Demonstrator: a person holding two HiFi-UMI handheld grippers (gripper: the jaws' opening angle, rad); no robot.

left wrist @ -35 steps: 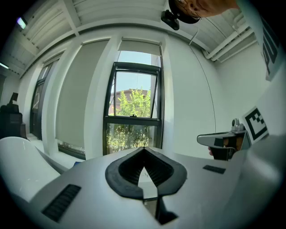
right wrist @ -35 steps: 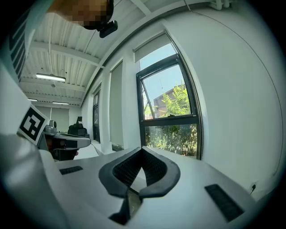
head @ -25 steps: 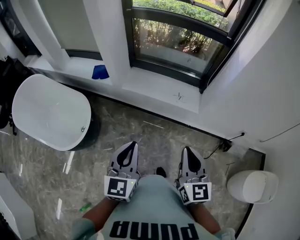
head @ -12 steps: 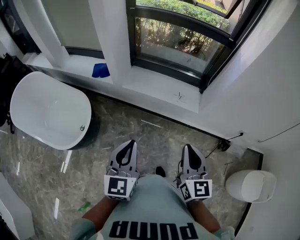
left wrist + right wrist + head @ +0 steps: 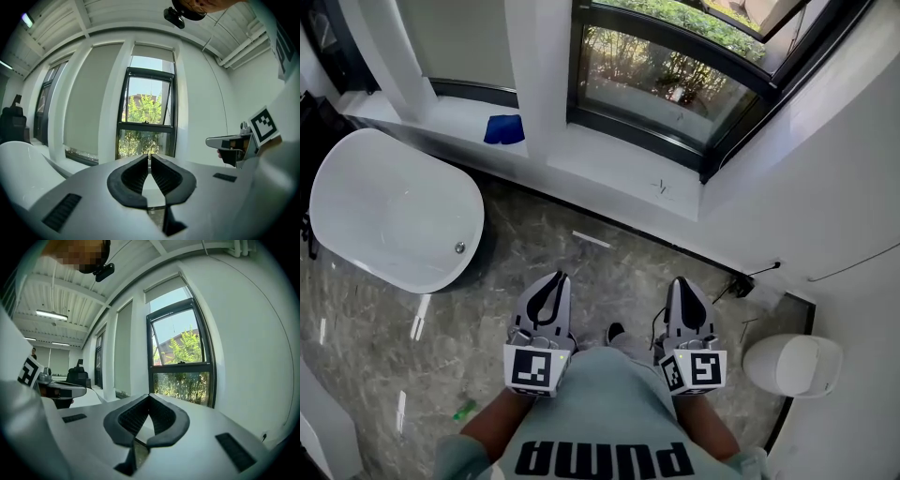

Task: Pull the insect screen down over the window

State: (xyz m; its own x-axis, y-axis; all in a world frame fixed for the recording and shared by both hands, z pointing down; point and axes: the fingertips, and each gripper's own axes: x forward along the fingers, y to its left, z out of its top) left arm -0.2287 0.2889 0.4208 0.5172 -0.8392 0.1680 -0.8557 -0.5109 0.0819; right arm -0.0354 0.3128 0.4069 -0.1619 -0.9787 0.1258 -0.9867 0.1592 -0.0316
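Observation:
The black-framed window (image 5: 675, 84) stands ahead above a white sill (image 5: 619, 173). In the left gripper view the window (image 5: 147, 112) shows uncovered glass, with a pale roller housing (image 5: 152, 50) at its top edge. The right gripper view shows the same window (image 5: 180, 357) and housing (image 5: 164, 289). My left gripper (image 5: 555, 281) and right gripper (image 5: 682, 286) are held low by my waist, side by side, well short of the window. Both point at it with jaws shut and nothing between them, as seen at the left gripper (image 5: 149, 157) and the right gripper (image 5: 149, 397).
A white bathtub (image 5: 394, 211) stands on the marble floor at the left. A blue cloth (image 5: 504, 128) lies on the sill. A white round bin (image 5: 792, 366) sits at the right wall, with a plug and cable (image 5: 741, 281) near it.
The view has shifted slightly, so the window and tub sit a little higher and further left. Both grippers stay shut by my waist.

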